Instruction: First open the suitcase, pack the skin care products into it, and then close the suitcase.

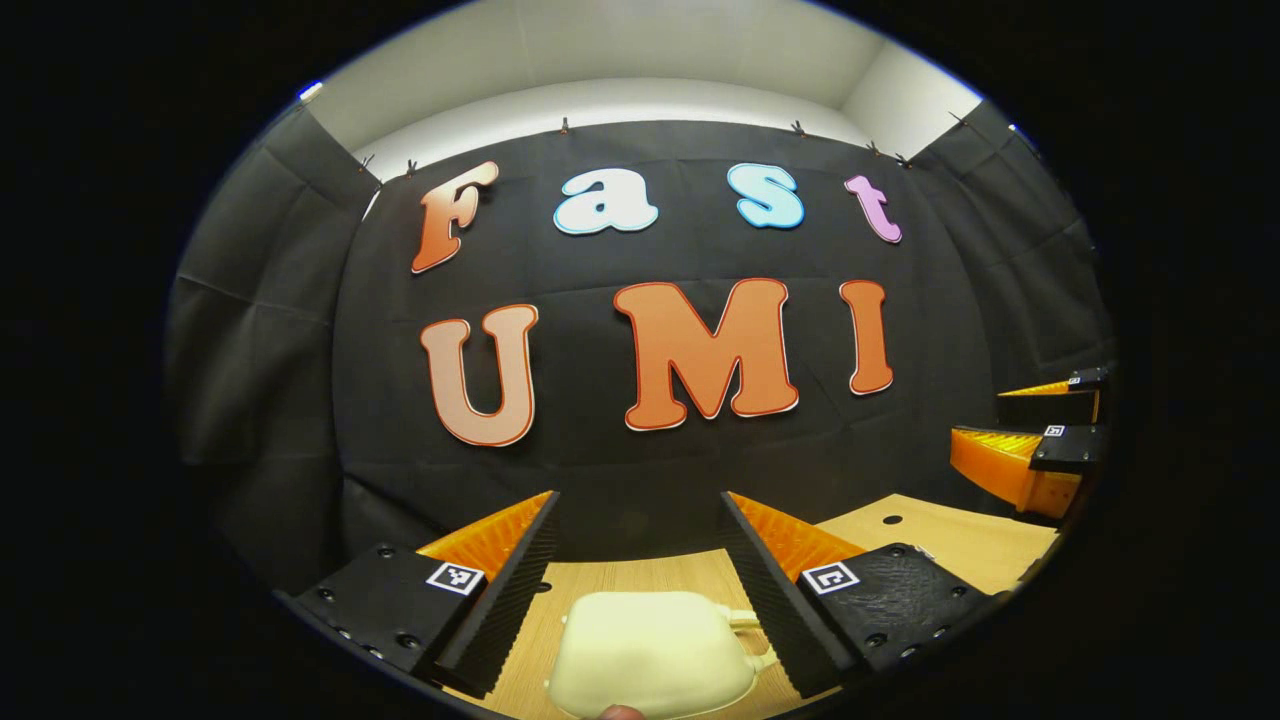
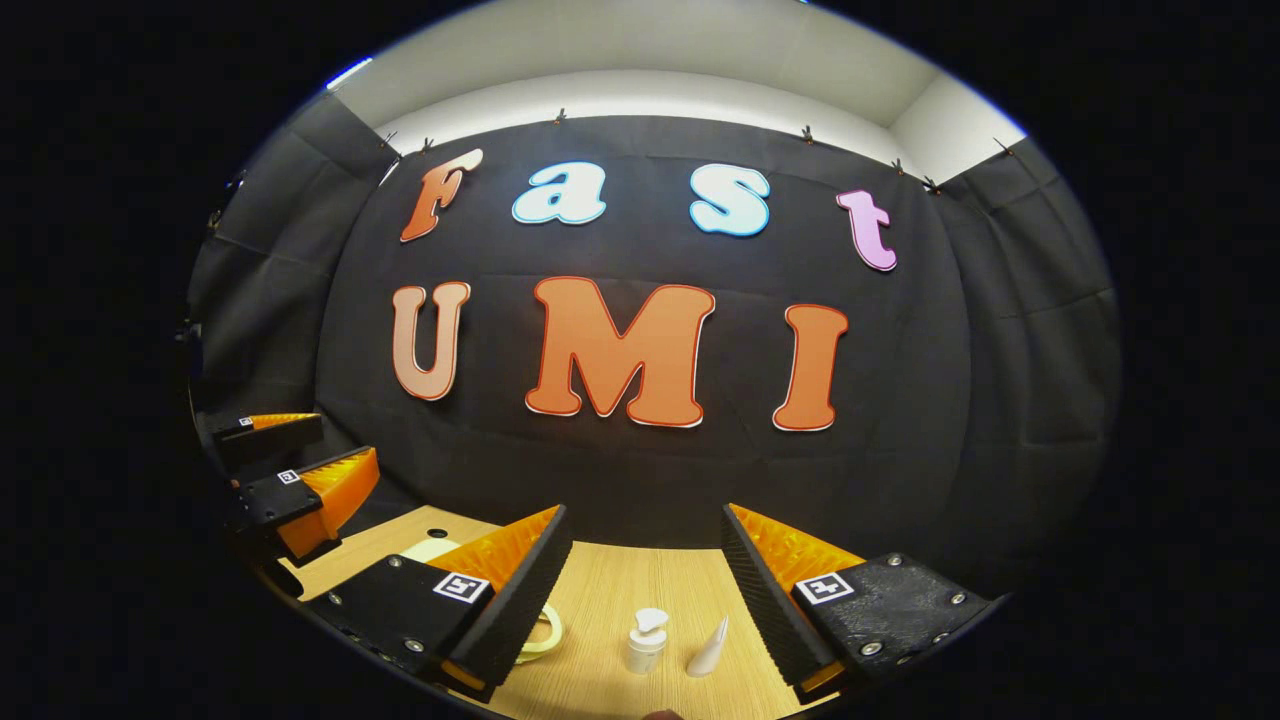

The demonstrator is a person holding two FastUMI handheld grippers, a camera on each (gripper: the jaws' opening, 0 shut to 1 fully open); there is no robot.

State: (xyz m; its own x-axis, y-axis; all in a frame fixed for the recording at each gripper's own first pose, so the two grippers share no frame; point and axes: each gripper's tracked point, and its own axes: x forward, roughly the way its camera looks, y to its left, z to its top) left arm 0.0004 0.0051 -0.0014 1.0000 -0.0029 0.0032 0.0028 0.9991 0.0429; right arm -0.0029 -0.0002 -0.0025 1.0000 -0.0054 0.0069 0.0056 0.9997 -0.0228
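In the left gripper view a small cream suitcase [image 1: 650,655] lies shut on the wooden table [image 1: 950,540], below and between the fingers of my open left gripper [image 1: 640,510], which hovers above it. Its handle [image 1: 748,640] sticks out on the right side. My right gripper [image 1: 1020,430] shows far to the right, fingers apart. In the right gripper view my open right gripper [image 2: 645,525] hangs over a white pump bottle [image 2: 646,640] and a white tube [image 2: 709,648] standing on the table. The left gripper [image 2: 300,450] appears at far left, with part of the suitcase [image 2: 430,550] beneath it.
A pale ring-shaped piece [image 2: 545,633] peeks out beside the right gripper's left finger. The table's far edge meets the black cloth wall [image 2: 640,470]. A round hole [image 1: 892,520] sits in the tabletop at the right of the left gripper view.
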